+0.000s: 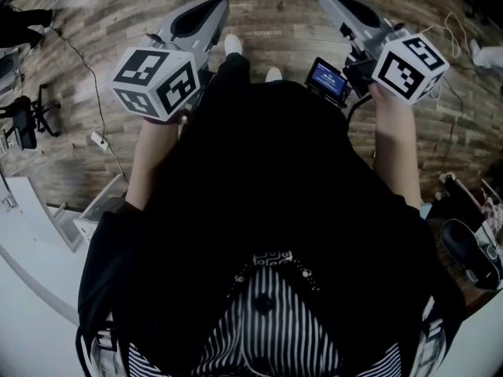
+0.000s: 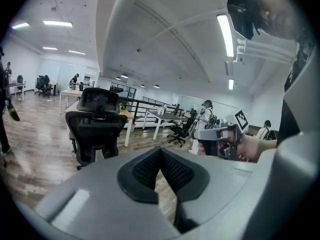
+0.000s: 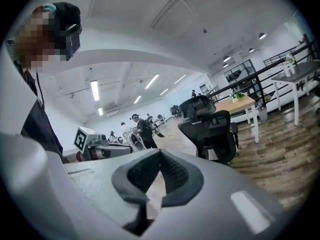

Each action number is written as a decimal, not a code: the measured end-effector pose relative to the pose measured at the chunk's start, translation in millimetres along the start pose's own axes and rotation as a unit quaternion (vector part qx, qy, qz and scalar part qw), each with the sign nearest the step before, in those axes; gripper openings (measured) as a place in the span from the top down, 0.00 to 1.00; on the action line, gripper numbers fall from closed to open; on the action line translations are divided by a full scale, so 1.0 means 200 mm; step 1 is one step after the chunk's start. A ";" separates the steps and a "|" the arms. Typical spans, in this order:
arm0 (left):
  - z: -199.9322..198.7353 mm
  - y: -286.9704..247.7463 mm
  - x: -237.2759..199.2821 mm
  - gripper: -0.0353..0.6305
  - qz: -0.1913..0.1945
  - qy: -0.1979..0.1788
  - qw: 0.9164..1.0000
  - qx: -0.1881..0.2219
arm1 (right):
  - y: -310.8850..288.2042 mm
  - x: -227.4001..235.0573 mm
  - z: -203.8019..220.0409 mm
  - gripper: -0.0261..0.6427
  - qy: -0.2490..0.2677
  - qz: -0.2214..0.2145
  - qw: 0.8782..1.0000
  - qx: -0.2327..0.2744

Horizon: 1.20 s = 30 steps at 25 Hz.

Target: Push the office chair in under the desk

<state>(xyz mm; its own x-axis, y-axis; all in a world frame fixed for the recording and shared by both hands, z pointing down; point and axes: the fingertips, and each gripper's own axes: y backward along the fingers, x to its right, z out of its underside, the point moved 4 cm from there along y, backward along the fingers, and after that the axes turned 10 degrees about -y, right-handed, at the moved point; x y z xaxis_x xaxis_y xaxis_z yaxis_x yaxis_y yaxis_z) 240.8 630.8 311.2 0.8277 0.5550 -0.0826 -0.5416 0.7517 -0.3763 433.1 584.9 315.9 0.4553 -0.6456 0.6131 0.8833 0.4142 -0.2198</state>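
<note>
Facing the office chair [image 2: 95, 129] by its desk [image 2: 126, 115], left tool [image 2: 161, 150] and right tool [image 3: 160, 153] sit clenched, empty

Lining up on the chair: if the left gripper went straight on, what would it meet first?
Probably nothing near: the left gripper, shut, aims past the office chair, which stands to its left; ahead lies wood floor, then a far desk.
</note>
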 end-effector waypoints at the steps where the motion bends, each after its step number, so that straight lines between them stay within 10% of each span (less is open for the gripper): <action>1: -0.01 -0.01 -0.02 0.95 0.002 -0.001 1.000 0.002 | -0.01 0.00 -0.01 0.96 0.003 0.000 1.000 -0.001; 30: -0.46 -0.60 -1.33 0.95 0.071 -0.013 0.997 0.039 | -1.02 0.36 -0.75 0.96 0.003 0.095 0.995 0.003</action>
<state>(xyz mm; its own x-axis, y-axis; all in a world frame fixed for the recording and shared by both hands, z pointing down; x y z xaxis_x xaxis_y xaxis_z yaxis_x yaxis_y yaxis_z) 98.9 360.2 293.8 0.7387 0.6656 -0.1061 -0.6634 0.6903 -0.2886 301.6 357.8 290.8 0.6148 -0.5592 0.5562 0.7804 0.5335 -0.3262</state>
